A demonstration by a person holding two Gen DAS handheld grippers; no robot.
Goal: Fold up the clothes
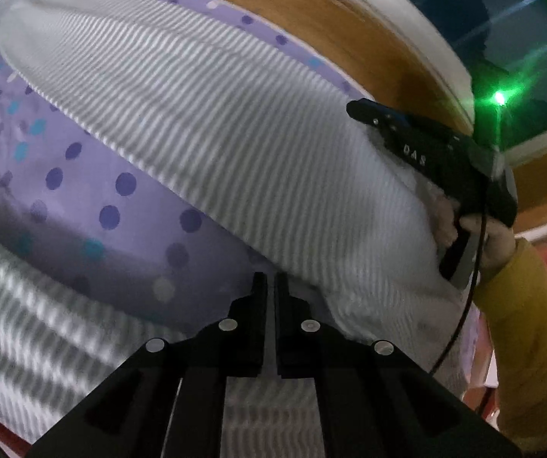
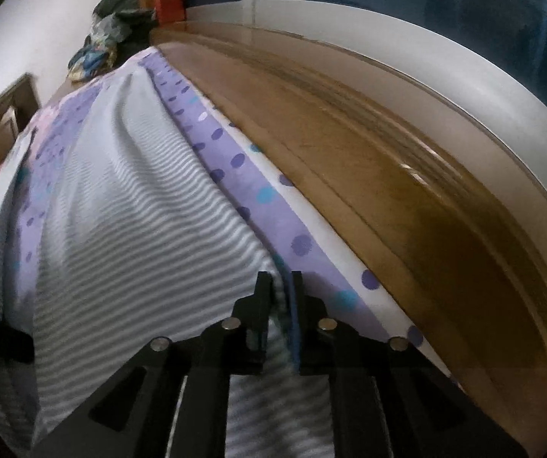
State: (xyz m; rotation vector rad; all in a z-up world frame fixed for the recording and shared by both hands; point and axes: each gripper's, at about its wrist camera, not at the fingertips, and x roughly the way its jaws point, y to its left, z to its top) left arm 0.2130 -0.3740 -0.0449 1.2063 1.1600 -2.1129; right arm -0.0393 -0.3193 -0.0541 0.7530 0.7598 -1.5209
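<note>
Nearest you, your left gripper (image 1: 270,286) has its black fingers pressed almost together over the grey-and-white striped knit garment (image 1: 204,122); a thin fold is probably nipped between them, though the tips hide it. If that bite is as shallow as it looks, any tug could pull the hem free and drop the fold.

Your right gripper (image 2: 278,286) pinches a bunched edge of the same striped cloth, with a blue strip against its right finger. The cloth runs taut and lifted between the two grips above the lilac bedsheet with purple and teal dots (image 1: 82,198). Pull the hands unevenly and the panel could skew or land creased. In the left view, the hand (image 1: 498,240) holding that gripper is pressed against the cloth and could drag it.

Farther off, the polished wooden bed frame (image 2: 407,175) runs close beside the sheet's edge; swing wide and fabric may slide over it.
</note>
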